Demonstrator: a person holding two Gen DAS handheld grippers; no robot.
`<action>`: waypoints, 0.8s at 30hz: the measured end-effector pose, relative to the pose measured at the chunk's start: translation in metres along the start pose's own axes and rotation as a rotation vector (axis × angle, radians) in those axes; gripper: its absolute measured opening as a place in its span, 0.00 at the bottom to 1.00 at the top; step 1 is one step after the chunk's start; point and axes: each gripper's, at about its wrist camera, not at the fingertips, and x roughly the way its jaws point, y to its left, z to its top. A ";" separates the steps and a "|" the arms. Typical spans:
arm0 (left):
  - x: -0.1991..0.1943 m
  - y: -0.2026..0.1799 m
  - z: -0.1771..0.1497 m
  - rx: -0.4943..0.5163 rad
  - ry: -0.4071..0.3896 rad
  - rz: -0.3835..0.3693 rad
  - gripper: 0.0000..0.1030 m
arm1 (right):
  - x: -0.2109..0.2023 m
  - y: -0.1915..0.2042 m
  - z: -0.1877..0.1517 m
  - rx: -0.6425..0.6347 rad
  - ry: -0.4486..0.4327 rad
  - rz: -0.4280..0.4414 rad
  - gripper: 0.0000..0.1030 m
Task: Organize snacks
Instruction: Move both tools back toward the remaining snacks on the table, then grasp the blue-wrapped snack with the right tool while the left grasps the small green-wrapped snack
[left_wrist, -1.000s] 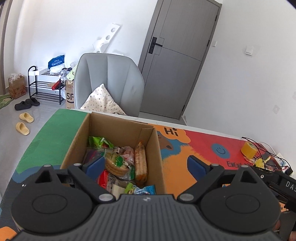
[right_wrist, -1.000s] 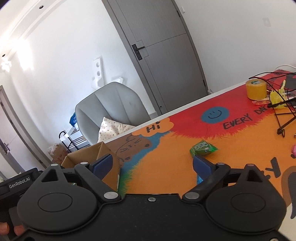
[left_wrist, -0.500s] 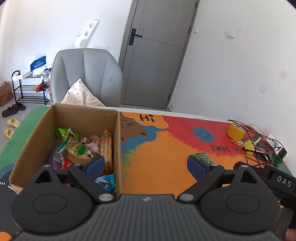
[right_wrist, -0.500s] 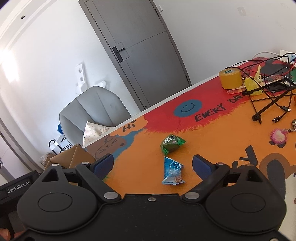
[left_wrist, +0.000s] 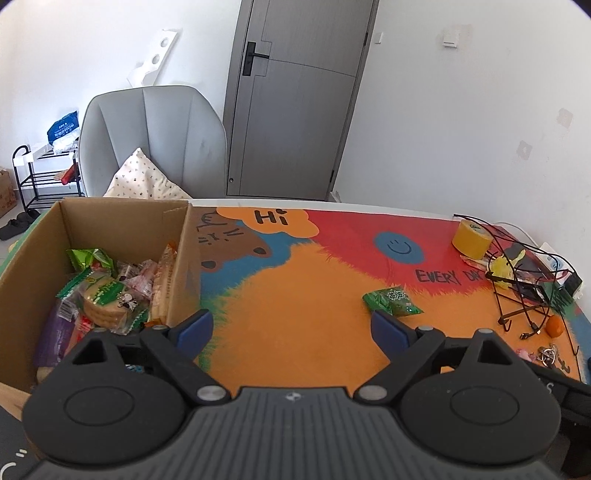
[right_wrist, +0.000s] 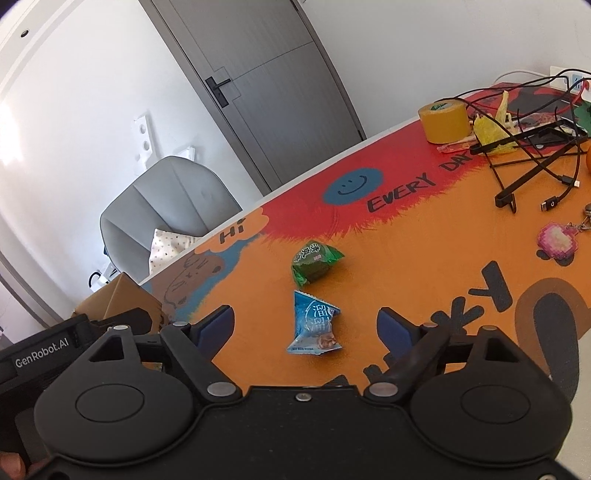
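Both grippers have swung away from the box (left_wrist: 122, 236) toward 2 loose snacks beside it. Right gripper (right_wrist: 304, 325) hangs spread wide over the blue packet (right_wrist: 314, 325), likely the next pick. Left gripper (left_wrist: 290, 325), also spread, empty, sees only the green packet (left_wrist: 391, 301).

table mat (left_wrist: 295, 295) prints "hi" in an orange cloud and "every day" beside a blue smiley; big black letters "ky" lower down. left gripper (right_wrist: 48, 349) body labelled "genrobot.ai". blue snack packet (right_wrist: 314, 325) has chinese characters, unreadable here.
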 end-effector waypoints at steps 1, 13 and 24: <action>0.003 -0.002 0.000 0.005 0.002 0.001 0.90 | 0.003 0.000 -0.001 0.001 0.007 0.000 0.82; 0.031 -0.010 0.001 0.003 0.031 0.030 0.84 | 0.041 0.008 -0.004 -0.016 0.066 -0.013 0.72; 0.038 -0.021 0.007 0.013 0.027 0.025 0.84 | 0.054 -0.001 -0.006 -0.040 0.103 -0.041 0.29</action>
